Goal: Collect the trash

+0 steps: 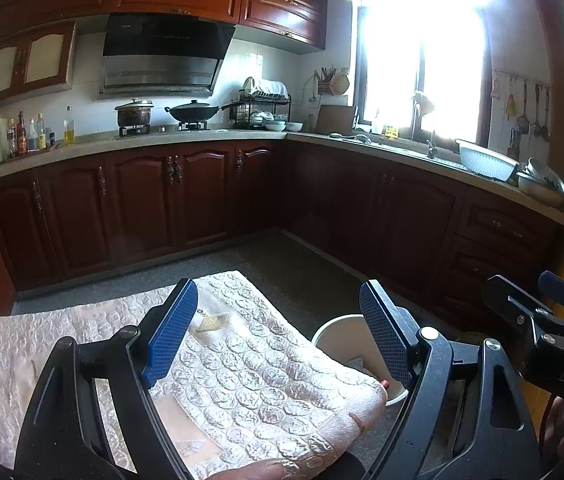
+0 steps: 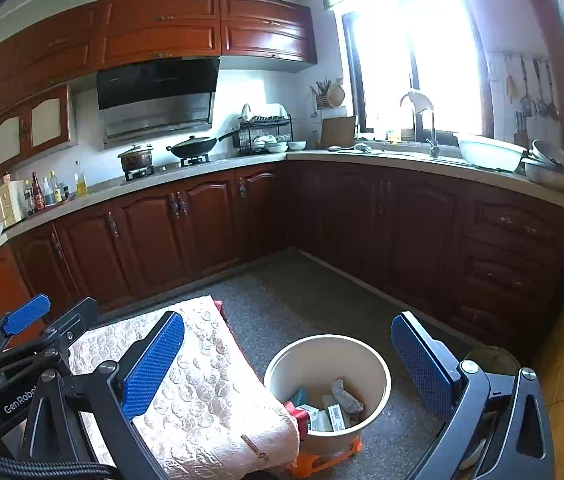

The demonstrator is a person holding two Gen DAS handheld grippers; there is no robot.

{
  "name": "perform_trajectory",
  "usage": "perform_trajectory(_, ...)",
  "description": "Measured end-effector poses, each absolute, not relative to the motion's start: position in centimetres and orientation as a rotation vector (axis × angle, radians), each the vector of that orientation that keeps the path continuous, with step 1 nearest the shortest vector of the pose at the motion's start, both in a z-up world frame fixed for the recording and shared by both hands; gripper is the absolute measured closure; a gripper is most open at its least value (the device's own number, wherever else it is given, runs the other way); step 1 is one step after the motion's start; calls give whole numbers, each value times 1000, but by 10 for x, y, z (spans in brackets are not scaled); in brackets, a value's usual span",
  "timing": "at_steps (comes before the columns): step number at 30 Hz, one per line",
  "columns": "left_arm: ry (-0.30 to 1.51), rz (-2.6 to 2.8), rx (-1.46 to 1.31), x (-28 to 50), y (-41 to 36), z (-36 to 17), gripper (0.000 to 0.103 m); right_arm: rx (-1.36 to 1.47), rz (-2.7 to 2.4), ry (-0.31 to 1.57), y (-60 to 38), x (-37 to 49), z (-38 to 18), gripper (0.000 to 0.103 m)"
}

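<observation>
Lying on the quilted cloth point(image 1: 265, 360) that covered a low table, a small tan scrap point(image 1: 209, 323) with a bit of dark hardware beside it looked like the remaining trash; it sat toward the far side of the cloth, left of the bin. Judged thin, light and limp, it would likely crumple under the pads, so a pinch across its raised middle seemed best, pressing lightly into the soft cloth. The cream bin point(image 2: 378, 364) stood on the floor just right of the table, on an orange stand point(image 2: 322, 462), already holding cartons, a crumpled grey wad and something red at its near-left rim. Left gripper point(image 1: 277, 332) hovered above the cloth, jaws spread wide, carrying nothing. Right gripper point(image 2: 288, 366) hung near the bin, likewise gaping and empty. Kitchen counters point(image 2: 217, 168) and dark cabinets ran along the far walls.
</observation>
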State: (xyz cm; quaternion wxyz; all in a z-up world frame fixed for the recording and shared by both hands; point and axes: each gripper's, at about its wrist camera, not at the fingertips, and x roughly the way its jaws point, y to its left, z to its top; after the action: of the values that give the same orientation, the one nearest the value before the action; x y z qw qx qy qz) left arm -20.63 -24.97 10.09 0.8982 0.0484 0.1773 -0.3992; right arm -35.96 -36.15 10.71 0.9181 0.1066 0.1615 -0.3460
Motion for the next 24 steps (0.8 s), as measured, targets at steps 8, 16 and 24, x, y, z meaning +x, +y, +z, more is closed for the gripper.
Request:
perform_trajectory(8,370,-823,105,-205,-250,100,20,224,-709,340,-362,-359,106,0)
perform_trajectory(16,373,-822,102,-205,-250,99,20,227,-708,344,-367,-360,106,0)
perform_trajectory(24,371,-820,97,-205,-248,98,20,225,-708,339,-368,-360,107,0)
